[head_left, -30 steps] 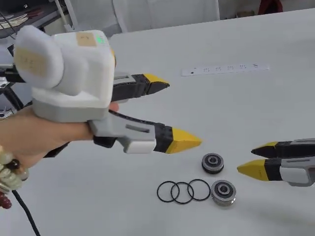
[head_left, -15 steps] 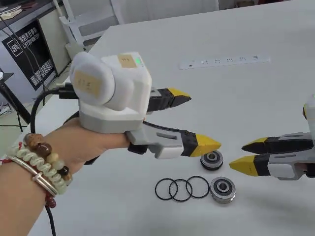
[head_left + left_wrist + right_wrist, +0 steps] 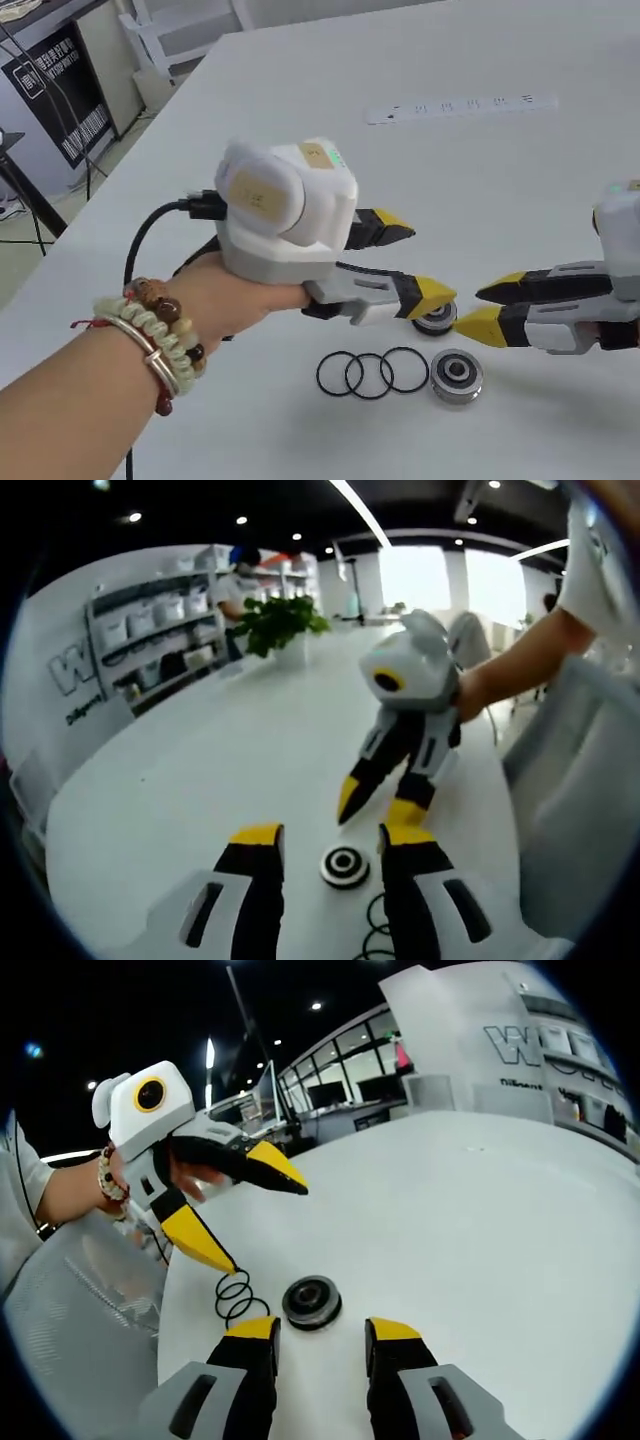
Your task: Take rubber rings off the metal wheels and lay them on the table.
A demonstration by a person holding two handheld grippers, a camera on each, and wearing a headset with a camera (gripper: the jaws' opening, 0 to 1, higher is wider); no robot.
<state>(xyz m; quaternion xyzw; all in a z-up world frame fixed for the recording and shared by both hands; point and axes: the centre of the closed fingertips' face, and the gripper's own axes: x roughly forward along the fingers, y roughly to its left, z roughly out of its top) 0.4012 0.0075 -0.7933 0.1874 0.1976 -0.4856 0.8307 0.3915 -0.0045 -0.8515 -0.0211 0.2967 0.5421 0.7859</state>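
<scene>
We are holding the left gripper and the right gripper partly open, gripping nothing, tips facing over a wheel just beyond the three loose rings. Another wheel is lying just beside those rings. We are judging the rings light and stretchy: pinch one at the rim, with the wheel clamped.

Matt plastic, bright metal, dull rubber!

My left claw and right claw wear smooth plastic shells with a soft sheen, and the jaws are matt with satin yellow ends. The wheels gleam, polished metal. The rings look like thin, dull black rubber. The table is smooth, matt white. Glossy beads on my wrist.
</scene>
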